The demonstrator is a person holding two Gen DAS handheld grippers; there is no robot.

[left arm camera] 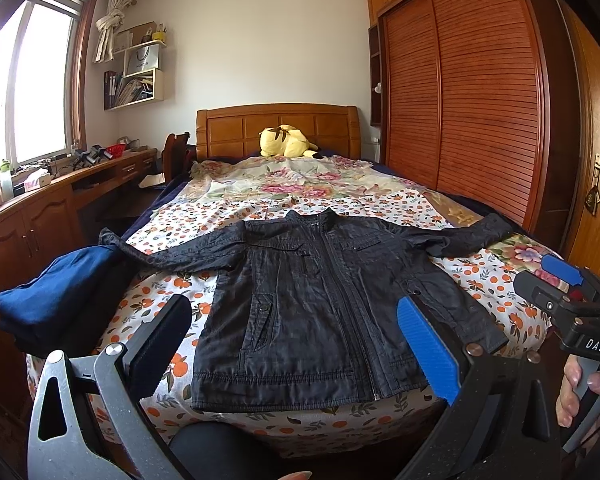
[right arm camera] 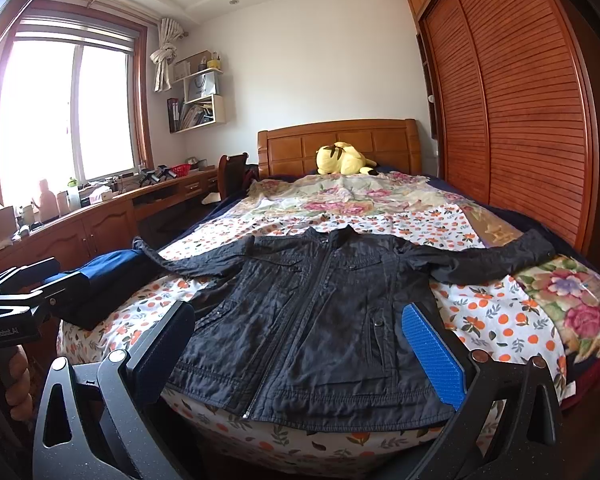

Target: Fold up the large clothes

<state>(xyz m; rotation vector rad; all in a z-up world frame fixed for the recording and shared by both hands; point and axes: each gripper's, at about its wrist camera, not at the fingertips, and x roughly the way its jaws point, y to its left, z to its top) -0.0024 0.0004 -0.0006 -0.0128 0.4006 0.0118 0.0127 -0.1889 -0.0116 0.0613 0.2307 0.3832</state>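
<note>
Desk (left arm camera: 60,184) — far left under the window, cluttered with bottles, a red basket (left arm camera: 116,149) whose contents cannot be made out, and small items too small to name. Wall shelves (left arm camera: 138,80) above hold books, papers and a white paper bag.

Folded blue garment (left arm camera: 56,300) — at the bed's left edge, the jacket's sleeve tip lying on or just beside it.

Left gripper (left arm camera: 292,344) — jaws wide apart, nothing held, hovering short of the jacket's hem.

Jacket (left arm camera: 308,300) — dark, zipped shut, front up, laid flat across the foot of the bed (left arm camera: 260,200), collar toward the headboard, both sleeves spread out sideways. Judged handling: thin woven shell, light, limp, somewhat slick and crinkly; it should drape the moment it is lifted and may slide on the bedspread. The zip, pocket snaps and stitched hem look firmer than the rest. Likely best holds: the sleeve cuffs for turning the sleeves inward, then the two hem corners for folding the body up toward the collar. A pinch in mid-panel would probably gather only one layer.

Plush toy (left arm camera: 288,142) — yellow, at the headboard, well apart from the jacket.

Right gripper (right arm camera: 300,352) — likewise fully spread and empty, near the hem on the jacket's right half.

Wardrobe (left arm camera: 460,100) — slatted doors closed, along the right wall; contents hidden.
</note>
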